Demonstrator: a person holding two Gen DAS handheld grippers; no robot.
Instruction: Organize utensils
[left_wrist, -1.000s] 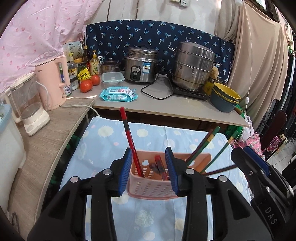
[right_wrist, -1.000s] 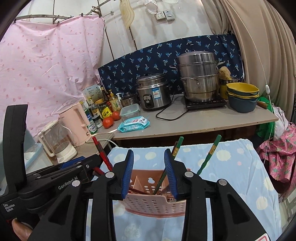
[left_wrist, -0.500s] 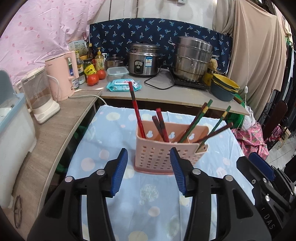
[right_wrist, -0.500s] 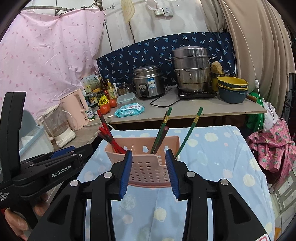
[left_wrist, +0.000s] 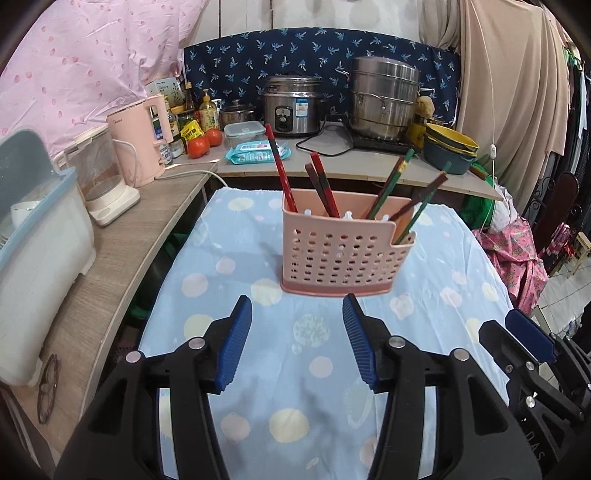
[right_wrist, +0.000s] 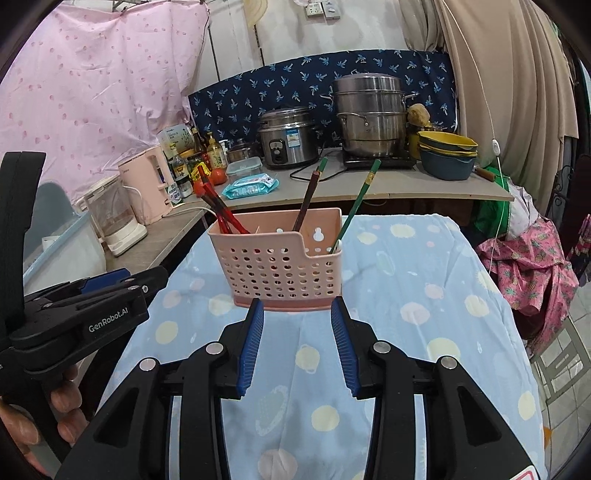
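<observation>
A pink perforated utensil basket (left_wrist: 340, 251) (right_wrist: 280, 262) stands upright on the blue spotted tablecloth (left_wrist: 229, 280). Red chopsticks (left_wrist: 280, 166) (right_wrist: 216, 208) lean in its left part, and green chopsticks (left_wrist: 391, 184) (right_wrist: 360, 199) with dark ones lean in its right part. My left gripper (left_wrist: 295, 306) hovers just in front of the basket, its jaws opening with nothing between them. My right gripper (right_wrist: 297, 308) is open too, its tips just short of the basket's base and holding nothing. Each gripper shows at the edge of the other's view.
A wooden counter (left_wrist: 122, 236) on the left carries a pink kettle (left_wrist: 138, 144) and a white-blue dish box (left_wrist: 33, 251). Behind the table stand a rice cooker (left_wrist: 291, 110), a steel steamer pot (left_wrist: 384, 99), stacked bowls (left_wrist: 448, 147), tomatoes and a wipes pack. A hand (right_wrist: 55, 406) holds the left gripper.
Both grippers have drawn back from the basket, which earlier sat between their fingers and now stands free ahead. The left jaws have spread wider.
</observation>
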